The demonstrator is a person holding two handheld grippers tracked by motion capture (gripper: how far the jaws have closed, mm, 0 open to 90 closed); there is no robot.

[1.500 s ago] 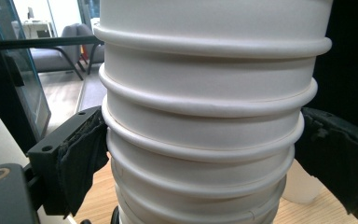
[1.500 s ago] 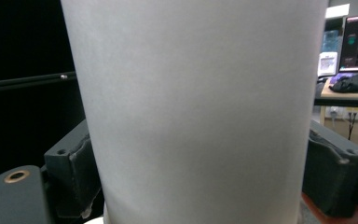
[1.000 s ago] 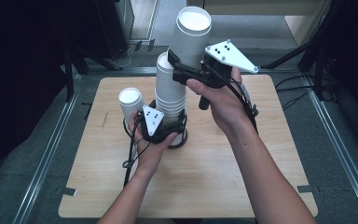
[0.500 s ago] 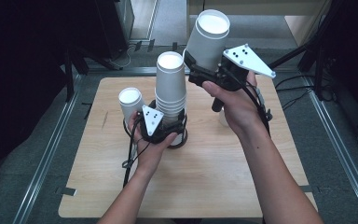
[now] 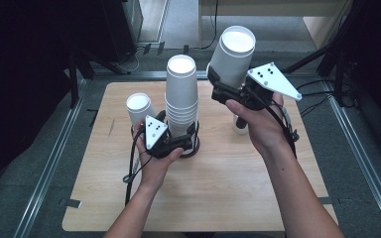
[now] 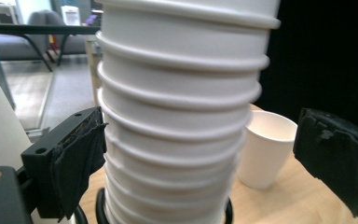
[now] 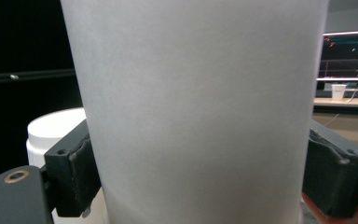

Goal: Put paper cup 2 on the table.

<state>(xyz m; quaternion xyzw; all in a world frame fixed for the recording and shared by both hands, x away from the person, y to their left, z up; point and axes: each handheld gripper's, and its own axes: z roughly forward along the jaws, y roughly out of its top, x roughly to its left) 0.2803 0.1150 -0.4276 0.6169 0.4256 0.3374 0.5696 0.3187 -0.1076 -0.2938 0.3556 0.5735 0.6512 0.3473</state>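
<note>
The right gripper (image 5: 226,82), clamped on a lifted paper cup (image 5: 233,54), holds it above the desk's far edge. The left gripper (image 5: 181,139), jaws just opening, straddles the cup stack (image 5: 181,99) mid-desk, its right pad apart from it. Best set the cup down upright, clear of the stack.

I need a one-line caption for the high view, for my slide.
Right gripper lifts one white cup off the cup stack; left gripper opens around its base.

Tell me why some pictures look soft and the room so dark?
High view: light falls on the wooden table, surroundings nearly black, white cup tops washed out. Left gripper view: the cup stack is close and slightly blurred. Right gripper view: the held cup sits close, soft and featureless.
</note>
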